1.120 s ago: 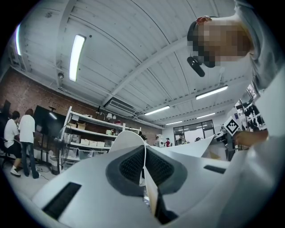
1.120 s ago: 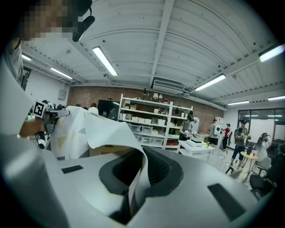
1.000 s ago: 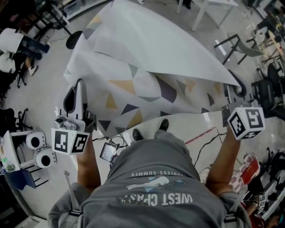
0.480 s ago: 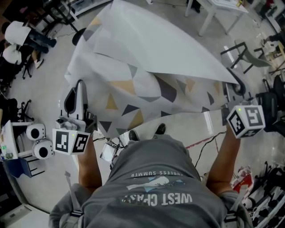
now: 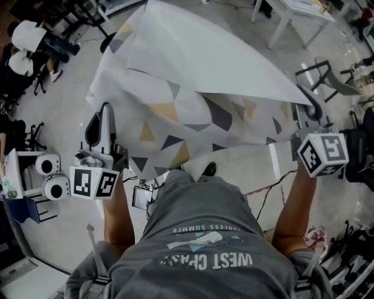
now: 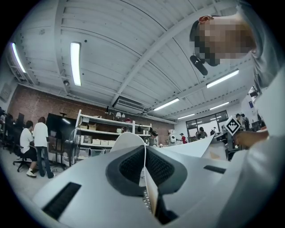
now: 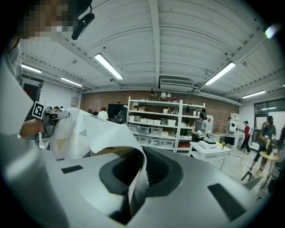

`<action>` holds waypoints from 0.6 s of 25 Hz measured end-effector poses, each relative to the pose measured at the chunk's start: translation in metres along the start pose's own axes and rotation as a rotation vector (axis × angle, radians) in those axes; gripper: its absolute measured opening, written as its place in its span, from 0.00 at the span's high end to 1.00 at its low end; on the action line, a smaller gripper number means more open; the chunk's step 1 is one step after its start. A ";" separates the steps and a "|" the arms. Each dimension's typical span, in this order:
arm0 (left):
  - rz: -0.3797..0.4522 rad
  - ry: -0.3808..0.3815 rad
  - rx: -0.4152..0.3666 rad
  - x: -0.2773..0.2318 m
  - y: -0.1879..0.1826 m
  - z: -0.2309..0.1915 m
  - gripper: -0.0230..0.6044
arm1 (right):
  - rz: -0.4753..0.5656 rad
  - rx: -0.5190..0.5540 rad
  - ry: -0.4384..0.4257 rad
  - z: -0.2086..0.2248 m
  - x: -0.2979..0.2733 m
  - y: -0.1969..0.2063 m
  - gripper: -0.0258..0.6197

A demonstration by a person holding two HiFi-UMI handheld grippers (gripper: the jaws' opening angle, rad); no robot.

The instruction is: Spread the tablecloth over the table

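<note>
The tablecloth (image 5: 193, 87), white on its back with grey and tan triangles, hangs stretched in front of me between both grippers. In the head view my left gripper (image 5: 104, 111) is shut on the cloth's left corner, and my right gripper (image 5: 311, 108) is shut on its right corner. The cloth's thin edge (image 6: 146, 178) is pinched between the closed pads in the left gripper view. In the right gripper view a fold of the cloth (image 7: 139, 176) is clamped the same way, and the sheet runs off to the left. A pale strip (image 5: 234, 156) shows under the cloth's near edge.
A white table (image 5: 298, 14) and dark chairs (image 5: 327, 73) stand at the right. Seated people (image 5: 26, 47) and white round devices (image 5: 49, 175) are at the left. Cables (image 5: 269, 190) lie on the floor near my feet. Shelving (image 7: 156, 124) lines the far wall.
The floor and furniture have slid across the head view as I step along with the cloth. Both grippers keep their hold and the cloth stays stretched between them.
</note>
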State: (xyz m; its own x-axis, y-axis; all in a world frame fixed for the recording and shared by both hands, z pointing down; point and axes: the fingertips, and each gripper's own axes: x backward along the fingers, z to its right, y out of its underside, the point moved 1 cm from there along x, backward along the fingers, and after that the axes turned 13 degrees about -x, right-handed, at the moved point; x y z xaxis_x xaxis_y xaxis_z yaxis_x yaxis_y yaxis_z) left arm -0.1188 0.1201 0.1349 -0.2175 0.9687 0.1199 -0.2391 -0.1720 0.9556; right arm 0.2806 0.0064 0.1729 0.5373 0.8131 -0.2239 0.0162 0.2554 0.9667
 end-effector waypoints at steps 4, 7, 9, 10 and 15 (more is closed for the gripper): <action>-0.004 0.001 0.008 -0.012 0.015 -0.043 0.97 | -0.008 -0.008 0.006 -0.024 -0.039 -0.004 0.91; -0.006 0.011 0.026 -0.029 0.036 -0.095 0.96 | -0.019 -0.006 0.022 -0.053 -0.086 -0.012 0.91; -0.010 0.022 0.036 -0.038 0.043 -0.109 0.96 | -0.027 -0.009 0.037 -0.058 -0.098 -0.015 0.91; -0.011 0.028 0.041 -0.041 0.045 -0.110 0.96 | -0.029 -0.011 0.045 -0.058 -0.099 -0.015 0.91; -0.002 0.057 0.061 -0.051 0.058 -0.110 0.96 | -0.028 -0.014 0.094 -0.051 -0.095 -0.009 0.91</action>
State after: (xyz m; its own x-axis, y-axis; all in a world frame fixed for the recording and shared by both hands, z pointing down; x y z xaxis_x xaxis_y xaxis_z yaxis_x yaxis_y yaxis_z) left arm -0.2259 0.0413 0.1547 -0.2714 0.9569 0.1038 -0.1820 -0.1569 0.9707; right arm 0.1865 -0.0464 0.1788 0.4557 0.8508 -0.2618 0.0177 0.2854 0.9583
